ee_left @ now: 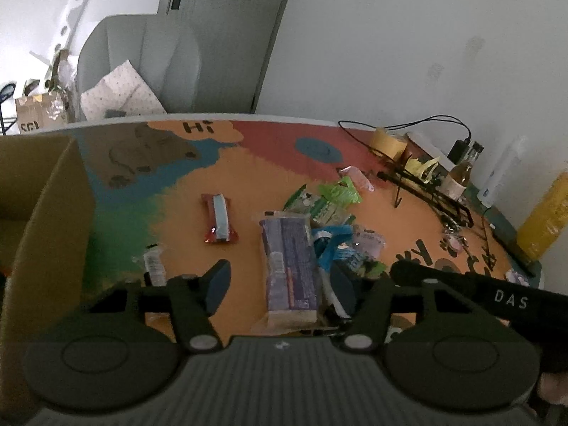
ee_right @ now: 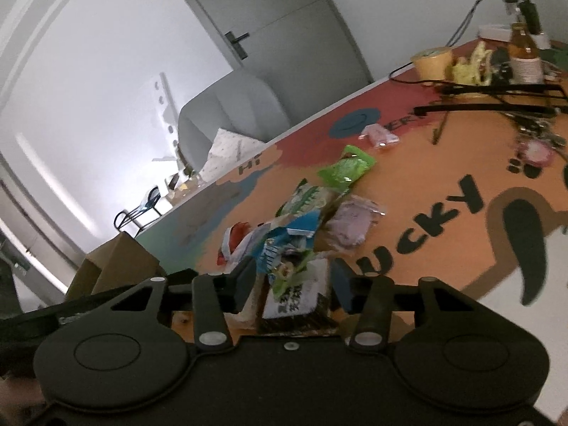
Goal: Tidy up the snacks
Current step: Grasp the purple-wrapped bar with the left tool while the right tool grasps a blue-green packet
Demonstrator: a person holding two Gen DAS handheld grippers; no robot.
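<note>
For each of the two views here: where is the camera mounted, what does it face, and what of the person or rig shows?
Left wrist: sits on the left gripper, looking down across the colourful table at the purple packet between its fingers; cardboard box at left; the other gripper's arm crosses at right.
Right wrist: sits on the right gripper, tilted, facing the snack pile; a white-labelled packet lies between its fingers.
Shared: the green packet, the table, the box.

Your cardboard box (ee_left: 42,213) walls the table's (ee_left: 248,163) left edge; bare tabletop lies between it and the snack pile (ee_left: 319,227)
</note>
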